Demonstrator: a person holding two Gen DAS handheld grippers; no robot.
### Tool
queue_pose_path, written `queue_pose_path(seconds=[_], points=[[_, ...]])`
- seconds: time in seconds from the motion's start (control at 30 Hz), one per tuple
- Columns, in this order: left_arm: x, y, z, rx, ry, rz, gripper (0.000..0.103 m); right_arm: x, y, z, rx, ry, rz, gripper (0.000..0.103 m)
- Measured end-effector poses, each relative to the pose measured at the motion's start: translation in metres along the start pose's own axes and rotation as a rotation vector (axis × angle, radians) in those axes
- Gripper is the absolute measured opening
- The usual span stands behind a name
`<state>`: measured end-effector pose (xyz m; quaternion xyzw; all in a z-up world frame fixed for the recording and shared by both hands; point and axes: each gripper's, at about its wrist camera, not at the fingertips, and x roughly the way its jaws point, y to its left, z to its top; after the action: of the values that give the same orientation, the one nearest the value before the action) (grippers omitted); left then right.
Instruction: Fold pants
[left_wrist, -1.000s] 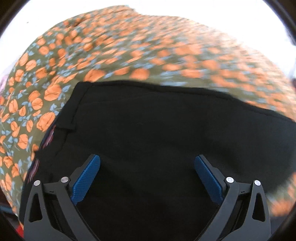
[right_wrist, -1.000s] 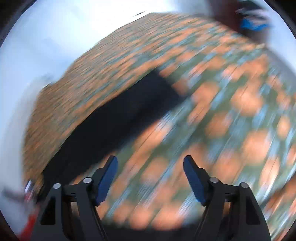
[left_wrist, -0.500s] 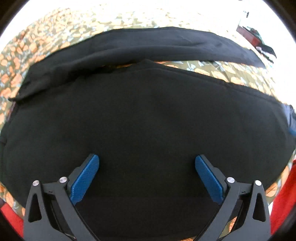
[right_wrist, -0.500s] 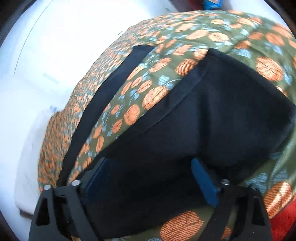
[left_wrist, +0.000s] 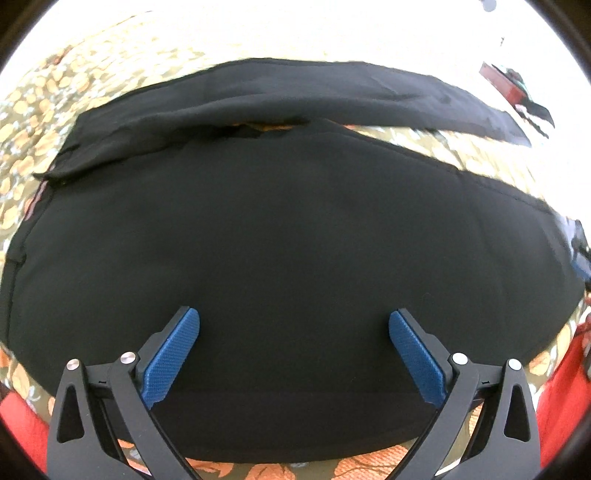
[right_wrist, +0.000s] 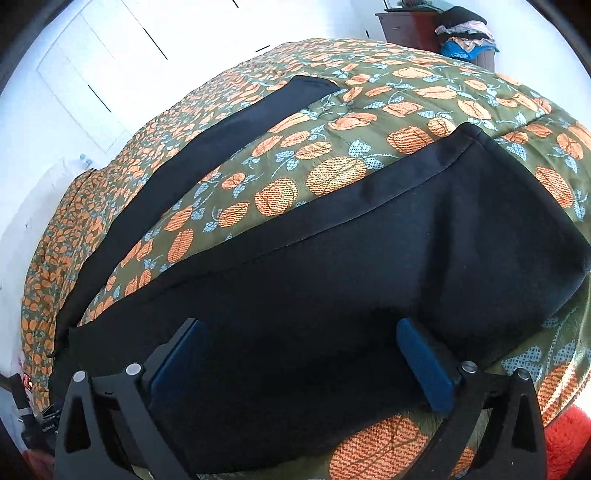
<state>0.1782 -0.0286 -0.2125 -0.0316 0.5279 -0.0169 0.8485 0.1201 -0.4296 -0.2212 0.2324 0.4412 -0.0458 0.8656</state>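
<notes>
Black pants (left_wrist: 280, 236) lie spread on a bed with an olive cover printed with orange flowers (right_wrist: 332, 173). In the left wrist view the near leg fills the picture and the far leg (left_wrist: 295, 96) runs across behind it. My left gripper (left_wrist: 293, 332) hovers wide open over the near leg, nothing between its blue pads. In the right wrist view the near leg (right_wrist: 369, 266) ends at a hem on the right, and the other leg (right_wrist: 207, 147) stretches away to the upper left. My right gripper (right_wrist: 301, 339) stands over this near leg, jaws still opening, pads apart from the cloth.
White walls and a door stand beyond the bed. A dark wooden cabinet (right_wrist: 410, 22) with a pile of clothes (right_wrist: 463, 31) on it stands at the back right. Something red (right_wrist: 569, 443) shows past the bed's near edge.
Both grippers swung over the bed and came down above the near pant leg. The right jaws widened. The views went from motion blur to steady.
</notes>
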Motion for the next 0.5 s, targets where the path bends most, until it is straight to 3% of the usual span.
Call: queue_pose_path(seconds=[0.2,0.37,0.43,0.5], points=[[-0.015,0.020,0.015,-0.104,-0.049,0.022,0.102,-0.001,0.002,0.003,-0.014,0.018,-0.018,0.103],[-0.034,0.052,0.066,-0.167,-0.202,0.064,0.102,-0.032,0.035,0.014,-0.107,0.000,-0.162,0.102],[-0.031,0.070,0.097,-0.200,-0.245,0.093,0.102,-0.035,0.069,0.027,-0.152,0.032,-0.099,0.102],[-0.017,0.091,0.132,-0.241,-0.273,0.152,0.102,-0.023,0.116,0.048,-0.206,0.095,0.035,0.102]])
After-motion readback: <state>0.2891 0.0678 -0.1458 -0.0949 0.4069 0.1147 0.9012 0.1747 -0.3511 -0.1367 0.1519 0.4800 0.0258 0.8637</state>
